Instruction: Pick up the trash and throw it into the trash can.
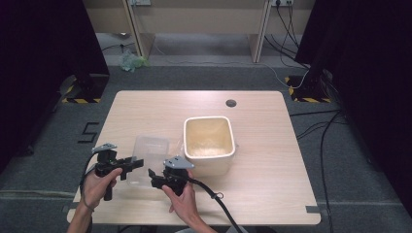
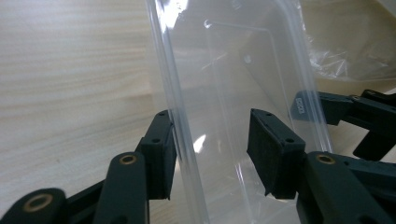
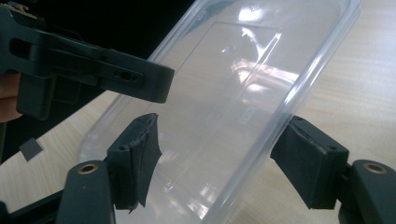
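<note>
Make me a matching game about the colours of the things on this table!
Things:
1. plastic container
2. big tub
3. little round cap
4. table

Colours:
A. light wood
B. see-through
C. cream
D. dark grey

Right pairs: 1-B, 2-C, 3-D, 4-A.
</note>
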`<action>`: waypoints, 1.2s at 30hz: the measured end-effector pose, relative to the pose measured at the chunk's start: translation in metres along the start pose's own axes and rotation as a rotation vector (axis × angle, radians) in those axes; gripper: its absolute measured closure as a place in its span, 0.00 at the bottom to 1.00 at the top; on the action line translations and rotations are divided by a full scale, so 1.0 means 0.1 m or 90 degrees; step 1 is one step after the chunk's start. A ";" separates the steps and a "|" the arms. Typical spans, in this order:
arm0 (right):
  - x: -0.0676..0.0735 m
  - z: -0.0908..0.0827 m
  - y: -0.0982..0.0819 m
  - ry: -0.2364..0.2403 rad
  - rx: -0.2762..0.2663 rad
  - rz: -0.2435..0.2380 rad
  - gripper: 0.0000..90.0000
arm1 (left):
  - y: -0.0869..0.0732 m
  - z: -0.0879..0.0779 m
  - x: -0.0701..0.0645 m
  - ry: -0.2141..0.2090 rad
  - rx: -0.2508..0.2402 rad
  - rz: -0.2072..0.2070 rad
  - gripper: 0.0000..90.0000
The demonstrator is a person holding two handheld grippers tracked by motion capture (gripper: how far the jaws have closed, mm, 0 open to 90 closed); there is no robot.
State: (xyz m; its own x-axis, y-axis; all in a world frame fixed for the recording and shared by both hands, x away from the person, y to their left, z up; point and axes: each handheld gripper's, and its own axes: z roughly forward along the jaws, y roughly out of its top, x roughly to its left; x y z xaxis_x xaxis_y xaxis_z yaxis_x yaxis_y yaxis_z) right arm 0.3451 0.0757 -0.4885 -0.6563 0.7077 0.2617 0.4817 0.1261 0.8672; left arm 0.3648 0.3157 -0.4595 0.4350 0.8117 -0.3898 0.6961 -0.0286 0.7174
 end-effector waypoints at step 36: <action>0.10 -0.82 1.04 -0.061 -0.122 -0.096 0.40 | 0.94 -0.52 -0.89 -0.007 -0.111 0.132 0.55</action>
State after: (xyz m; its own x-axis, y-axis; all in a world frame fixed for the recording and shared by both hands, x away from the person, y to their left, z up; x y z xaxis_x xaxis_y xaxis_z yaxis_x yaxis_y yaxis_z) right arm 0.3408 0.0387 -0.3613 -0.6500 0.7545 0.0904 0.2575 0.1068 0.9604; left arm 0.3621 0.2713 -0.3273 0.5647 0.7929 -0.2291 0.4829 -0.0924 0.8708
